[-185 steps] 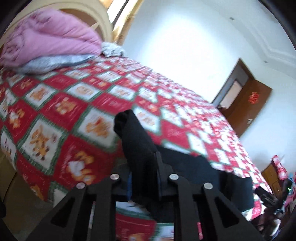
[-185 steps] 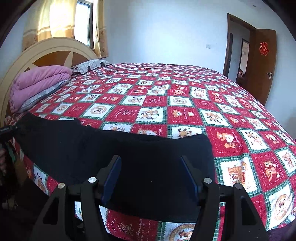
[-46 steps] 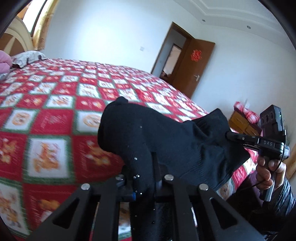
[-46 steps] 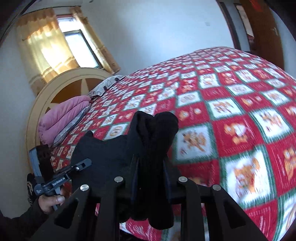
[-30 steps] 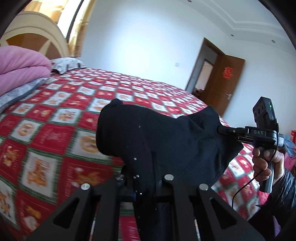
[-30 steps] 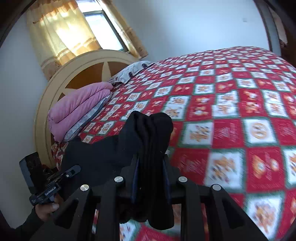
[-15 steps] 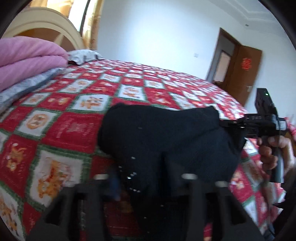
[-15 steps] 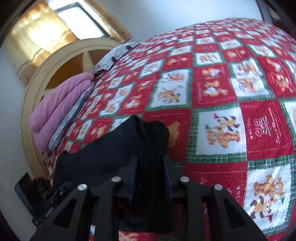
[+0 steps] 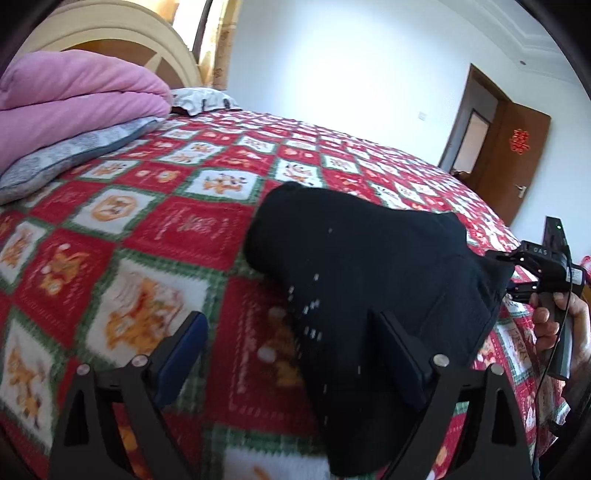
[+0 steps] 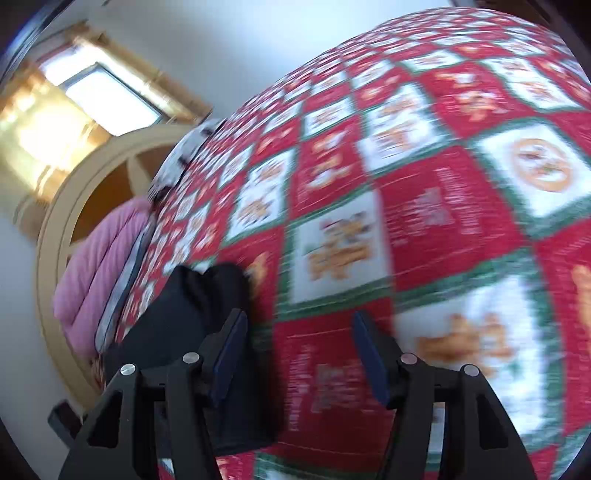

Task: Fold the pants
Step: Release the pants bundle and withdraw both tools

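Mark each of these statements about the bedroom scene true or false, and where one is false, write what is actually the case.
1. The black pants lie on the patterned bedspread. True.
2. The left gripper is clamped on the pants. False: its jaws have just been opening and stand wide apart.
3. A folded pink quilt sits near the headboard. True.
4. The right gripper is lifting the pants off the bed. False: its jaws have just been opening, and the pants rest beside one finger, not between them.
5. The wooden door is shut. False: it stands open.

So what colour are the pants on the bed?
Black pants, clearest in the left wrist view.
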The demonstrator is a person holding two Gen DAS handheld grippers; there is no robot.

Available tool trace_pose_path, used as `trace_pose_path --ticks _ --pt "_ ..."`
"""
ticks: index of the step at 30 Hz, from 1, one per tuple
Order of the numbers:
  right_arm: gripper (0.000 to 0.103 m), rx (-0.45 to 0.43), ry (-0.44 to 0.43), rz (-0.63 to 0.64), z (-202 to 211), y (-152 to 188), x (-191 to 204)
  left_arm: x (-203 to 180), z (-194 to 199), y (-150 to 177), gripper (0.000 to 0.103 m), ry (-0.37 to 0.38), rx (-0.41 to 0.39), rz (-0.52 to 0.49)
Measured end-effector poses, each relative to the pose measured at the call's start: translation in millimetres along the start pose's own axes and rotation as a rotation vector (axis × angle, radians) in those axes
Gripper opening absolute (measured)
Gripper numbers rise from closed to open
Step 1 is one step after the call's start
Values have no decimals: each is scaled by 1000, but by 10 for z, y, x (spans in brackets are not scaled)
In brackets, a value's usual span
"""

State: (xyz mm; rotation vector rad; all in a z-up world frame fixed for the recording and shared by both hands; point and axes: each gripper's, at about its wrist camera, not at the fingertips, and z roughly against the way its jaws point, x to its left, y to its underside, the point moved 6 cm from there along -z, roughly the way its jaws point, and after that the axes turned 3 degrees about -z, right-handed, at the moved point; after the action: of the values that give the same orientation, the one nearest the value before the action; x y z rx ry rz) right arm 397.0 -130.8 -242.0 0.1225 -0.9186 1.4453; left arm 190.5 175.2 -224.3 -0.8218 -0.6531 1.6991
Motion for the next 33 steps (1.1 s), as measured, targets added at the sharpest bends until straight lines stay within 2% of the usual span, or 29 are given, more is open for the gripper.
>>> trace_pose_path --ticks 3,5,9,11,18,23,33 --pt "61 -31 17 -22 153 13 -79 50 141 74 95 -60 9 0" --pt "61 -50 70 10 257 104 -64 65 272 109 95 -90 10 6" --pt "61 -113 104 75 560 342 87 -12 598 77 95 -132 -44 -25" --pt "61 -149 116 134 761 538 287 -105 781 32 97 -128 -92 -70" --pt "63 -186 126 289 1223 1108 766 -385 1187 -105 100 -100 -174 -124" --pt "64 -216 120 311 1478 1298 896 -530 1357 -163 101 -80 -216 -154" --pt "64 -250 124 378 1747 1497 1115 -606 1437 -146 101 -62 -229 -151"
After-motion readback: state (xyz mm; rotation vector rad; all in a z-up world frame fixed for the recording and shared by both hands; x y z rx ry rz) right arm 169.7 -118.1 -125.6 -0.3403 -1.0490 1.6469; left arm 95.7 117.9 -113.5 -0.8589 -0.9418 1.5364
